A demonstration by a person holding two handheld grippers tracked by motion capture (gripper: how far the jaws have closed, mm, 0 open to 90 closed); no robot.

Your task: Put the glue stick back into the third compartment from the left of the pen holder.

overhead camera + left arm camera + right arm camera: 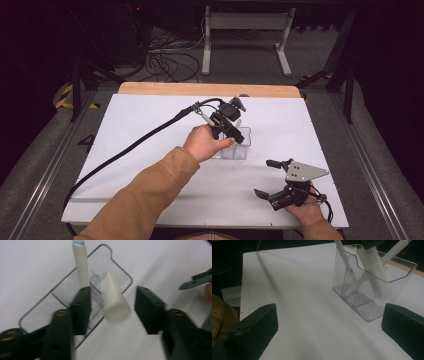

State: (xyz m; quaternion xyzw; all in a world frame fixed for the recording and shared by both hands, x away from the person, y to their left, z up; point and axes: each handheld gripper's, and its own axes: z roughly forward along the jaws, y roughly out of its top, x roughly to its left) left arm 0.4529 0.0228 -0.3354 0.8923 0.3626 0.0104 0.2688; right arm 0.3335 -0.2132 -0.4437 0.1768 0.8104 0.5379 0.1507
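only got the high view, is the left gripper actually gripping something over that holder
Observer: No. A white tube stands between the left gripper jaws, with a gap on each side.
Operator: is the holder one open box inside
Observer: No, the holder has clear dividers splitting it into compartments.
Operator: anything else in it
Observer: A slimmer white pen leans across it, its blue tip down on the floor of the holder.

Clear holder, white tubes (one blue-tipped)
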